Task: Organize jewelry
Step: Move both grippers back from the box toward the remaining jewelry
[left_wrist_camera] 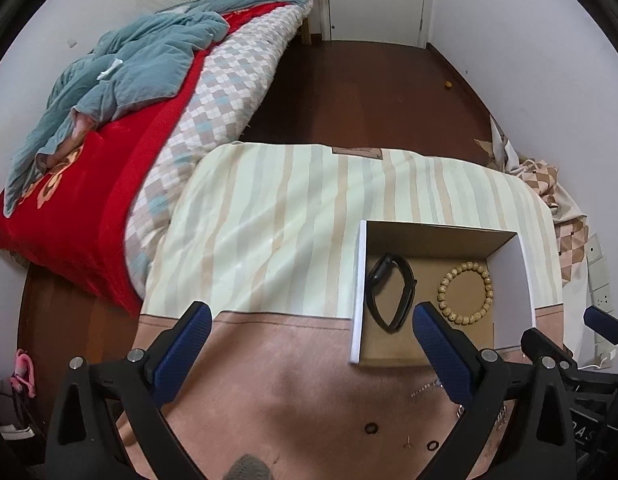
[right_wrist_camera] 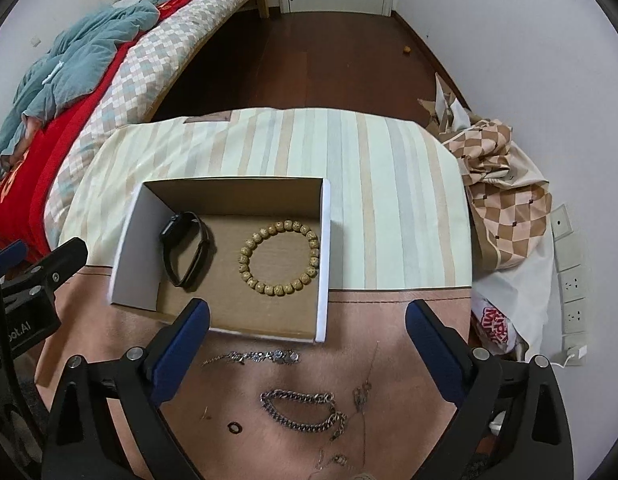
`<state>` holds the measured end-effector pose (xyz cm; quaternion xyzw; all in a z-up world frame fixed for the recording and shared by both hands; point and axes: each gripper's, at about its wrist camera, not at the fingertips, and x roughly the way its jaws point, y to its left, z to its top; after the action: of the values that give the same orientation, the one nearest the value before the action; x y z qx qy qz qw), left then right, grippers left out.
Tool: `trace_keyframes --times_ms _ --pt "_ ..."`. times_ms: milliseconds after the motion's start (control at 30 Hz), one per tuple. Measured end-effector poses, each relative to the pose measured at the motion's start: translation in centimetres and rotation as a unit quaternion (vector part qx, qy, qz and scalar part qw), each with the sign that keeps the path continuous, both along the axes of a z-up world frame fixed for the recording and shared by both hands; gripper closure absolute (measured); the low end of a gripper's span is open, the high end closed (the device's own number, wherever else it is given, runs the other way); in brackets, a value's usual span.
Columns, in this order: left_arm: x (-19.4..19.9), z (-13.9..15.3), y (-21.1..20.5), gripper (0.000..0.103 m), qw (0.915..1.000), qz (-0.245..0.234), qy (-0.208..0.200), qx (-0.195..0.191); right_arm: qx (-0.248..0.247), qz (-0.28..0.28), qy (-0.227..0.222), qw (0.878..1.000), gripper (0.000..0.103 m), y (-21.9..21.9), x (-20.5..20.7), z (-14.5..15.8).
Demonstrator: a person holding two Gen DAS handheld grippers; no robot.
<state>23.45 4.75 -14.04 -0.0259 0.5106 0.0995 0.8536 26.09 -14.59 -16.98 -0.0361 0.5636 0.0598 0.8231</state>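
Note:
An open cardboard box (right_wrist_camera: 323, 256) (left_wrist_camera: 359, 292) sits on a cloth-covered table. Inside lie a black smart band (right_wrist_camera: 187, 250) (left_wrist_camera: 389, 296) and a wooden bead bracelet (right_wrist_camera: 279, 258) (left_wrist_camera: 465, 294). On the pink cloth in front of the box lie a thin silver bracelet (right_wrist_camera: 255, 357), a heavy silver chain bracelet (right_wrist_camera: 305, 410), a fine necklace (right_wrist_camera: 365, 392) and a small dark ring (right_wrist_camera: 233, 427) (left_wrist_camera: 371, 427). My right gripper (right_wrist_camera: 307, 314) is open and empty above the silver pieces. My left gripper (left_wrist_camera: 311, 316) is open and empty, left of the box.
The table's striped cloth (left_wrist_camera: 269, 208) stretches beyond the box. A bed with a red cover (left_wrist_camera: 89, 200) stands to the left. Checked fabric (right_wrist_camera: 505, 196) is piled at the right by the wall sockets (right_wrist_camera: 575, 284). Another small ring (left_wrist_camera: 432, 445) and an earring (left_wrist_camera: 408, 442) lie near the front edge.

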Motion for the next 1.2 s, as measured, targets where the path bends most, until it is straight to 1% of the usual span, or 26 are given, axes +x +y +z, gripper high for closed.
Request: trace_keyframes --times_ms 233,500,700,833,900,1000,1100,1200 --pt "-3.7 3.0 0.0 0.001 0.9995 0.005 -0.03 0.009 -0.004 -0.005 -0.034 0.999 0.004 0.1 -2.7 3.1" --pt "-8.3 6.2 -0.8 0.001 0.9976 -0.006 -0.065 0.024 -0.013 -0.008 -0.081 0.997 0.004 0.0 -7.5 7.2" --pt "-10.9 7.9 -1.3 0.001 0.9966 -0.015 -0.079 0.019 -0.011 -0.012 -0.107 0.994 0.004 -0.4 -10.9 9.8" --pt "-12.0 8.3 -1.2 0.001 0.9963 -0.014 -0.084 0.009 -0.006 -0.016 -0.124 0.992 0.004 -0.4 -12.5 11.0" --pt "-12.5 8.1 -0.9 0.001 0.9964 -0.01 -0.084 0.006 0.0 -0.018 -0.126 0.992 0.004 -0.6 -13.2 11.3" --pt "-12.9 6.4 -0.4 0.001 0.9977 -0.004 -0.068 0.004 0.007 -0.024 -0.119 0.993 0.004 -1.0 -13.8 10.8" --pt "-12.9 3.8 -0.2 0.001 0.9991 0.0 -0.041 0.009 0.004 -0.036 -0.101 0.994 0.003 -1.7 -14.0 8.9" --pt "-12.7 0.2 0.0 0.001 0.9998 0.005 -0.008 0.017 0.005 -0.055 -0.065 0.996 0.003 -2.9 -13.7 5.4"
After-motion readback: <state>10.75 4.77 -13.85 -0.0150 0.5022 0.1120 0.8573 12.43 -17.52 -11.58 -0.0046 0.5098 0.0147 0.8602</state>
